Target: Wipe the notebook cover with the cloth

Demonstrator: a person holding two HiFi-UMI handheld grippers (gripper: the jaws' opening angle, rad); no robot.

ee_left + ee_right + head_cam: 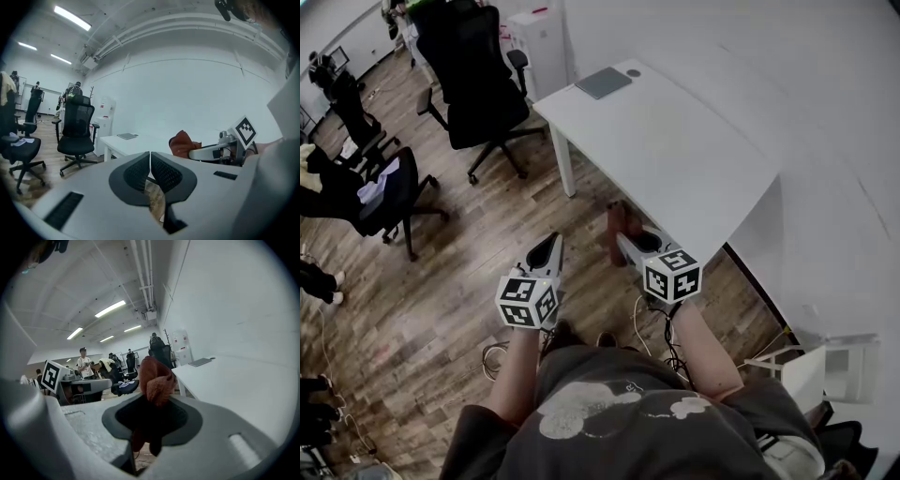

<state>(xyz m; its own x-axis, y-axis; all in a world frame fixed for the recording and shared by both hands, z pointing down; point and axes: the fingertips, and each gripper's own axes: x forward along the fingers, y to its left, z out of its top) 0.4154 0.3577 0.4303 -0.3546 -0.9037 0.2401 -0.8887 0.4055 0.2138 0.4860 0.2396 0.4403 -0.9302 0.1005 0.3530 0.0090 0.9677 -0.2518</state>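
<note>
Wiping looked not yet begun: the right tool (624, 244) pinched the cloth (154, 373), the left tool (150, 158) sat pressed together empty, and the notebook (603, 82) lay untouched far along the counter (684, 164).

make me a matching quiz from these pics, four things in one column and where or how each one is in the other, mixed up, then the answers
Things
1. cloth
2. notebook
3. left tool
4. black chair

Place or state
A. shut, nothing in it
B. standing on the floor beside the table
C. clamped in the right tool
D. lying flat at the table's far end

Pairs: 1-C, 2-D, 3-A, 4-B
</note>
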